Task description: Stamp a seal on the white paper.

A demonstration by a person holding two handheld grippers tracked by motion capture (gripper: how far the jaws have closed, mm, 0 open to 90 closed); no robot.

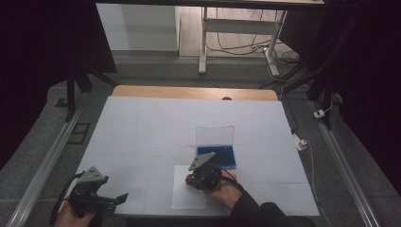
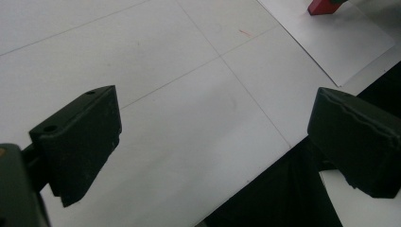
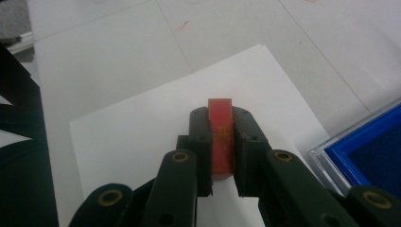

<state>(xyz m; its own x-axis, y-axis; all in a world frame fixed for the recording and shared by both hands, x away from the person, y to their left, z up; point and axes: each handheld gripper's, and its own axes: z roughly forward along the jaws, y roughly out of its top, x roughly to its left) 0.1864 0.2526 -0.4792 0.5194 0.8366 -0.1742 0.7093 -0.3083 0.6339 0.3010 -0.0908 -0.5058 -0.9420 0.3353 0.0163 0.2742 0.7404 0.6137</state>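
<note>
My right gripper [image 1: 191, 180] is shut on a small red block [image 3: 221, 137], which stands upright between its jaws just over a white paper sheet [image 3: 142, 127] near the table's front. The red block [image 1: 190, 178] peeks out at the gripper's left side, and it also appears at the far top of the left gripper view as the red block [image 2: 324, 5] on the sheet [image 2: 340, 42]. A blue pad in a clear case [image 1: 217, 156] with its lid raised lies just behind the right hand. My left gripper [image 1: 119, 198] rests open at the front left corner, with nothing between its jaws [image 2: 213, 127].
A white cover [image 1: 142, 127] spans the table, with a wooden edge [image 1: 194, 92] at the back. The blue case's corner [image 3: 373, 146] sits close to the right of my right gripper. Metal rails [image 1: 47, 161] run along both sides of the table, and a desk frame [image 1: 236, 28] stands beyond.
</note>
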